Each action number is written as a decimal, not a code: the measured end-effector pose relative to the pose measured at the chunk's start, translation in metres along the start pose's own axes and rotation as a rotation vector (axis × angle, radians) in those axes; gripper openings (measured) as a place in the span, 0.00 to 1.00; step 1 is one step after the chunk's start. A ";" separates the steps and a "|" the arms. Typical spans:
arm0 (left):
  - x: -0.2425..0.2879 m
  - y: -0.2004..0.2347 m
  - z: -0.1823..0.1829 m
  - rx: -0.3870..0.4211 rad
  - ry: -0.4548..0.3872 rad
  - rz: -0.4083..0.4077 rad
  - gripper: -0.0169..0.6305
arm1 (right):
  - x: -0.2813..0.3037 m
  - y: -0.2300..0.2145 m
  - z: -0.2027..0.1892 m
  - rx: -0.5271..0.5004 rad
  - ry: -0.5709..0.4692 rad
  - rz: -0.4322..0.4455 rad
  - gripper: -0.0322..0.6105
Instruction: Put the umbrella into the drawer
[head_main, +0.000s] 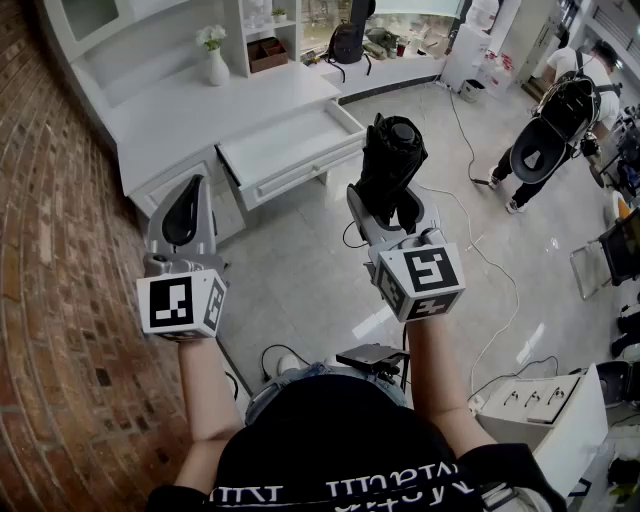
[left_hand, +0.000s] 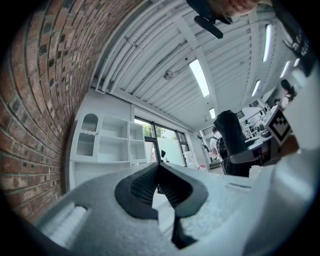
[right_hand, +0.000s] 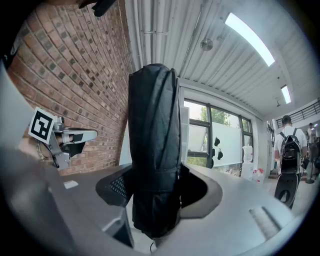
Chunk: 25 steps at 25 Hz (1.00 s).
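One folded black umbrella (head_main: 392, 165), wrapped in its sleeve, stood upright in the air, clamped about its lower half between the jaws of the right gripper (head_main: 388, 212). The right gripper view showed both pads pressed against the fabric, with the umbrella's top rising well above them and its bottom end hanging just under them. The left gripper (head_main: 185, 218) hung beside it, well apart, its jaws drawn together at the tips on nothing. Ahead of both, an open white drawer (head_main: 285, 148) stuck out from a white desk (head_main: 190, 110), its inside bare; the umbrella was not yet over it, but above grey floor tiles short of its front. A white vase (head_main: 216, 62) of flowers sat on the desk top, and a brick wall (head_main: 60, 300) ran along the left. Far off to the right a person with a backpack (head_main: 560, 110) stood near a trailing cable. The step in hand looked like the carry. Because the drawer seemed shallow, it would likely go best to bring the umbrella over the opening, tip it flat along the drawer's length, lower it to the bottom, and only then release.
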<state>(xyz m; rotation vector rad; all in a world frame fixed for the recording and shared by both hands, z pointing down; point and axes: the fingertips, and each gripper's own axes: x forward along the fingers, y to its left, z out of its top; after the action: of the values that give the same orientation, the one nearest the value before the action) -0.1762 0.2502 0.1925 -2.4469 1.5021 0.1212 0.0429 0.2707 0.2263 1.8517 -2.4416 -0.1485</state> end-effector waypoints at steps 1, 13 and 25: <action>0.001 0.001 0.000 0.005 -0.003 0.001 0.02 | 0.001 0.000 0.000 -0.007 -0.002 -0.002 0.45; 0.017 -0.015 -0.005 0.017 0.003 -0.015 0.02 | 0.001 -0.003 0.005 -0.082 -0.043 0.052 0.45; 0.028 -0.058 -0.009 0.026 0.010 0.035 0.02 | 0.000 -0.059 -0.011 -0.057 -0.032 0.082 0.45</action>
<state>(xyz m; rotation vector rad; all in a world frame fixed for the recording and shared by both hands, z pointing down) -0.1128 0.2487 0.2055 -2.4055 1.5417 0.0955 0.1004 0.2546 0.2303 1.7359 -2.5018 -0.2420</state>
